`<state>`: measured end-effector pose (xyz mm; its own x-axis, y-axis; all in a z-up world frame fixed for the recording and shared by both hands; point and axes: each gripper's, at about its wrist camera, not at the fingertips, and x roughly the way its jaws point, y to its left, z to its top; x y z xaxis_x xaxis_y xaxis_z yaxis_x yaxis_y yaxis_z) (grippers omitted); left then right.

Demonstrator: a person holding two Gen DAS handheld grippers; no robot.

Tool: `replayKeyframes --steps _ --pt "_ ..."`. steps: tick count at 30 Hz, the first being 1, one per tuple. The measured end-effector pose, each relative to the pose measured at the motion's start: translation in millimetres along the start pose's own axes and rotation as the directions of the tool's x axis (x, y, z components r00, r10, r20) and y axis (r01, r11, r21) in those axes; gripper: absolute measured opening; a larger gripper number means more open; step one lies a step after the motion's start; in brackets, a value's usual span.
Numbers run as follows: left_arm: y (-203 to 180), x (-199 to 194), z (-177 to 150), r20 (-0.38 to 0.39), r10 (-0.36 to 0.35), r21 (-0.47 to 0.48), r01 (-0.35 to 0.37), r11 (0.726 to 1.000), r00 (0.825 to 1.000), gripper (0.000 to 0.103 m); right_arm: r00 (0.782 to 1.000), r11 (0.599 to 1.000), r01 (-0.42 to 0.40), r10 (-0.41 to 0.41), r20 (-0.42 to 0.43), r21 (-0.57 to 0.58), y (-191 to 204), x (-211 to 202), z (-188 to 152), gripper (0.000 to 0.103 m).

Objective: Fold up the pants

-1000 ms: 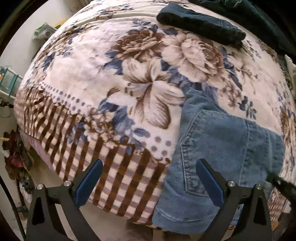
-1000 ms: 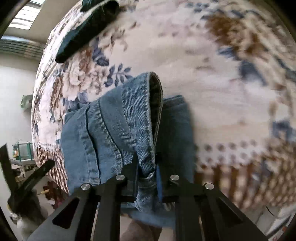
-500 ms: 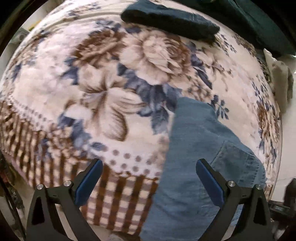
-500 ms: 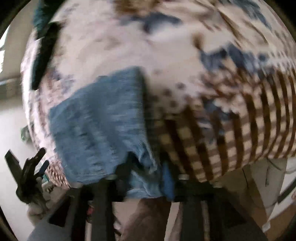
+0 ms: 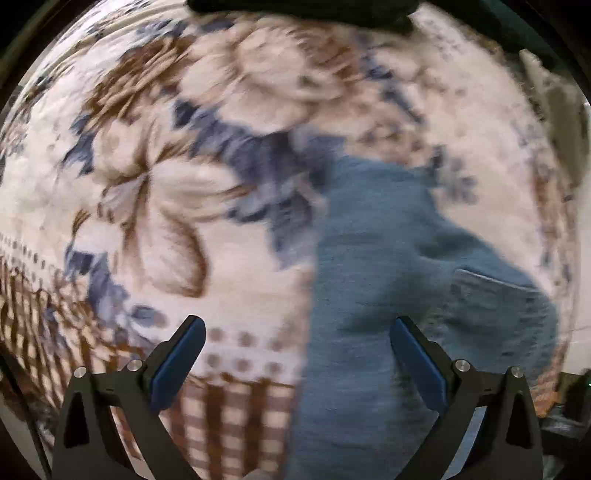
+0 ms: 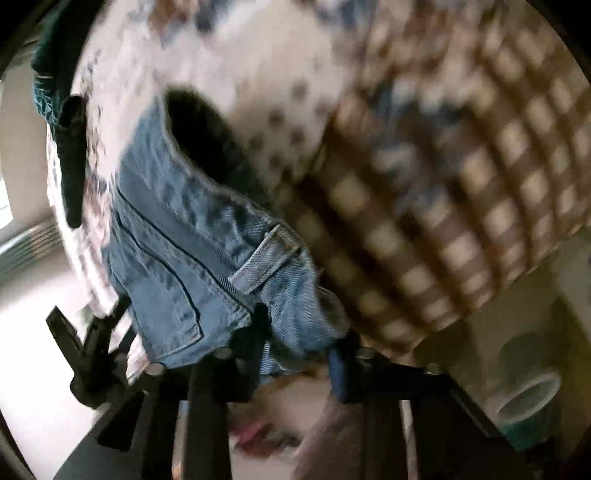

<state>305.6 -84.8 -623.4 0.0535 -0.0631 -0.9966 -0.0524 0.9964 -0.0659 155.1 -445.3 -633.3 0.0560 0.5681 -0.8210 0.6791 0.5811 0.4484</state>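
The blue denim pants (image 5: 388, 295) lie on the floral blanket (image 5: 166, 184) at the bed's near edge, right of centre in the left wrist view, a back pocket showing. My left gripper (image 5: 295, 358) is open and empty, hovering over the pants' left edge. In the right wrist view the waistband with a belt loop (image 6: 266, 258) is lifted off the blanket (image 6: 443, 184). My right gripper (image 6: 295, 354) has denim between its fingers, which now stand a little apart. The view is blurred.
A dark folded garment (image 5: 295, 11) lies at the far side of the bed and shows in the right wrist view (image 6: 70, 158) too. The blanket's brown checked border (image 6: 461, 221) hangs over the bed edge. A round container (image 6: 528, 402) stands on the floor.
My right gripper has pulled the pants' waist toward the bed edge and lifted it, and its fingers have spread slightly. My left gripper has shifted right over the pants, still open.
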Motion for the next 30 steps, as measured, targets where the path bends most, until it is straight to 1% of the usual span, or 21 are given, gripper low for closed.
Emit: replayKeyframes --steps 1,3,4,6,7,9,10,12,16,17,18,19,20,21,22,23,25,27,28,29,30 --pt "7 10 0 -0.031 -0.033 -0.025 0.033 0.999 0.999 0.103 1.0 1.0 0.023 -0.023 0.008 -0.006 -1 0 1 0.024" --pt "15 15 1 -0.061 -0.084 -0.075 0.079 0.994 0.995 0.103 0.998 0.999 0.036 -0.034 -0.058 0.021 -4 10 5 0.029" --pt "15 11 2 -0.062 -0.09 -0.076 0.086 0.993 0.994 0.103 0.996 0.999 0.043 -0.043 -0.074 -0.009 3 10 7 0.032" --pt "13 -8 4 -0.03 -0.104 -0.061 0.102 0.993 0.994 0.103 0.996 0.995 0.043 -0.05 -0.08 -0.085 22 0 10 0.042" --pt "12 -22 5 0.003 -0.117 -0.052 0.117 0.992 0.993 0.103 0.997 0.992 0.043 -0.05 -0.055 -0.12 33 -14 10 0.046" --pt "12 -39 9 0.04 -0.165 -0.061 0.168 0.984 0.985 0.103 0.999 0.987 0.043 -0.044 -0.001 -0.153 52 -33 9 0.068" --pt "12 -43 15 0.051 -0.187 -0.076 0.191 0.979 0.981 0.103 0.998 0.985 0.047 -0.039 0.05 -0.167 61 -47 11 0.069" --pt "12 -40 28 0.055 -0.223 -0.097 0.227 0.969 0.973 0.103 0.994 0.982 0.053 -0.034 0.105 -0.183 78 -59 21 0.069" --pt "2 -4 62 0.012 -0.231 -0.113 0.231 0.966 0.973 0.103 0.995 0.984 0.023 -0.005 0.104 -0.176 107 -52 59 0.072" --pt "0 5 67 0.001 -0.238 -0.107 0.237 0.966 0.971 0.098 0.995 0.986 0.039 -0.024 0.097 -0.164 108 -42 75 0.072" --pt "0 12 74 0.002 -0.253 -0.099 0.252 0.963 0.967 0.073 0.996 0.987 0.045 -0.032 0.087 -0.155 111 -24 83 0.072" --pt "-2 20 76 0.001 -0.267 -0.089 0.266 0.96 0.964 0.055 0.998 0.988 0.036 -0.028 0.059 -0.151 114 -8 93 0.072" --pt "-3 23 77 -0.006 -0.28 -0.088 0.278 0.956 0.96 0.037 0.999 0.99 0.02 -0.014 0.043 -0.137 114 4 99 0.059" --pt "0 27 77 -0.001 -0.281 -0.102 0.28 0.955 0.96 0.033 0.999 0.991 -0.017 0.023 0.046 -0.131 118 10 104 0.022" --pt "4 29 77 0.005 -0.293 -0.123 0.291 0.949 0.956 0.031 0.998 0.988 0.012 -0.002 0.064 -0.156 118 14 102 0.014" --pt "10 30 76 0.008 -0.312 -0.148 0.31 0.939 0.95 0.028 0.995 0.981 0.049 -0.032 0.093 -0.186 124 12 100 0.013" --pt "34 41 76 0.01 -0.4 -0.266 0.388 0.882 0.916 0.022 0.983 0.962 0.139 -0.104 0.154 -0.234 127 12 93 0.013" --pt "53 53 75 0.008 -0.475 -0.361 0.445 0.819 0.88 0.02 0.983 0.968 0.157 -0.133 0.13 -0.197 125 26 98 0.013" --pt "55 53 76 0.005 -0.486 -0.377 0.451 0.809 0.874 0.02 0.985 0.97 0.15 -0.131 0.108 -0.193 123 27 100 0.013" --pt "55 50 75 0.002 -0.482 -0.372 0.448 0.813 0.876 0.02 0.986 0.967 0.152 -0.135 0.094 -0.205 127 27 102 0.013" --pt "50 41 77 -0.008 -0.469 -0.34 0.439 0.832 0.883 0.022 0.986 0.962 0.158 -0.142 0.084 -0.224 131 25 103 0.015"
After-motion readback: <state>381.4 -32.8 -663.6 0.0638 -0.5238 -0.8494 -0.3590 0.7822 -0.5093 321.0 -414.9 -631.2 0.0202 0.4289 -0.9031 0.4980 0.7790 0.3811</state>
